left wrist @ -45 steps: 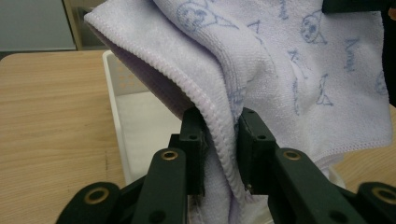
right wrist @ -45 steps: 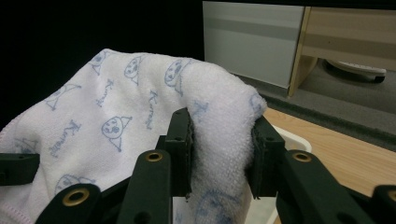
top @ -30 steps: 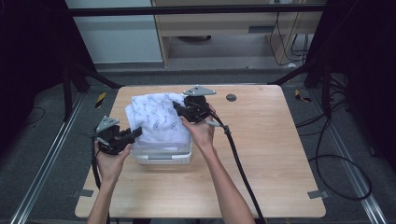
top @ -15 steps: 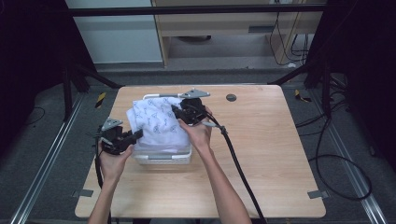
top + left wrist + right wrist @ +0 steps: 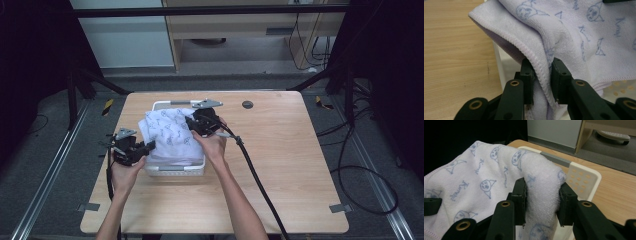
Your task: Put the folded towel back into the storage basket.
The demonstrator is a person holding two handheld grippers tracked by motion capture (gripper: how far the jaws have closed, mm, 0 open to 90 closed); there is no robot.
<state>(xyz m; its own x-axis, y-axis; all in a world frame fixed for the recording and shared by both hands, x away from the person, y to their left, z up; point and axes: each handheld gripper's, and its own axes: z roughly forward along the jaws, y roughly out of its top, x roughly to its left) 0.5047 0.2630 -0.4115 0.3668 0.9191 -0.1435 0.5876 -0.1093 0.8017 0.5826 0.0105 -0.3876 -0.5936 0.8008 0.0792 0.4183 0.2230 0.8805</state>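
Both of your hands have sunk since the earlier frame, and the towel (image 5: 171, 136) now sags lower over the basket (image 5: 175, 170) than it did a second ago. Largest first: the tabletop (image 5: 290, 170) carries the white perforated basket near its left-centre, long side toward you. The pale towel, printed with small blue faces and lettering, is draped across the basket's opening, bunched in the middle, its folds spilling toward the near-left rim; it is not yet settled inside. Your left gripper (image 5: 542, 75) is clamped on the stitched hem at the towel's near-left corner, just outside the basket wall. Your right gripper (image 5: 541, 200) is clamped on a thick fold at the far-right side, above the basket's far end with its grey handle (image 5: 555, 158).

Step in hand, as judged: lowering the towel into the basket, with both corners held. The next move calls for bringing both grippers down and inward until the cloth lies within the rim, then parting the jaws; watch that the near-left hem clears the wall and does not hang outside.
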